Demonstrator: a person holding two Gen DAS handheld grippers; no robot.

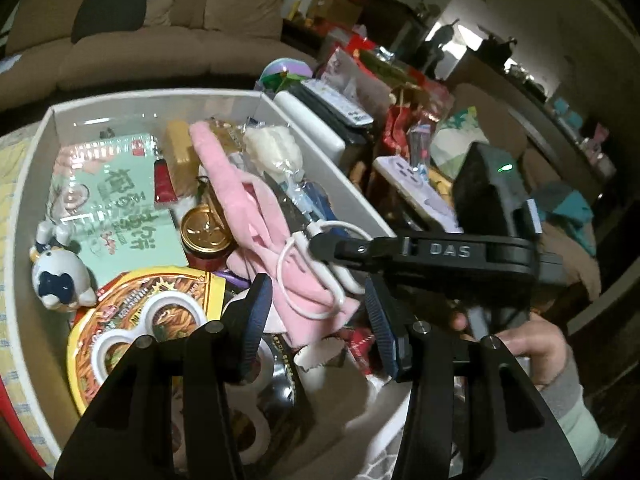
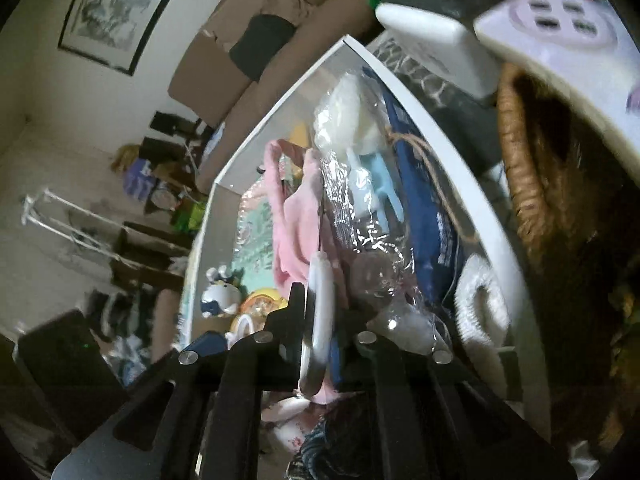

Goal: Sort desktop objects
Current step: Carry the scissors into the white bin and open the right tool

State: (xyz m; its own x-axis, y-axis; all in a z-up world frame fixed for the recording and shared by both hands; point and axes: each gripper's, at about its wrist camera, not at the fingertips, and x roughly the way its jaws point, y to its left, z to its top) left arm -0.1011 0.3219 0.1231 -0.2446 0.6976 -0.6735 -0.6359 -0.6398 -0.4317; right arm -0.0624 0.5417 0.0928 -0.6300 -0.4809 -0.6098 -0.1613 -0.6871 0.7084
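A white box (image 1: 36, 152) is packed with a pink cloth (image 1: 256, 216), a noodle bowl (image 1: 140, 312), a cow figurine (image 1: 60, 276), a gold-lidded jar (image 1: 206, 232) and a green packet (image 1: 104, 184). A looped white cable (image 1: 288, 276) lies on the pink cloth. My right gripper (image 1: 320, 242) reaches in from the right, its jaws almost together on one end of the cable. In the right wrist view the cable (image 2: 322, 292) runs between the fingers of that gripper (image 2: 320, 320). Over the box's near side my left gripper (image 1: 318, 320) hangs open, gripping nothing.
Right of the box lie a white power bank (image 1: 312, 124), a remote (image 1: 340, 104), a lilac power strip (image 1: 416, 184) and red packets. A wicker basket (image 2: 520, 160) sits under the strip. A person's hand (image 1: 532, 348) holds the right gripper. A sofa stands behind.
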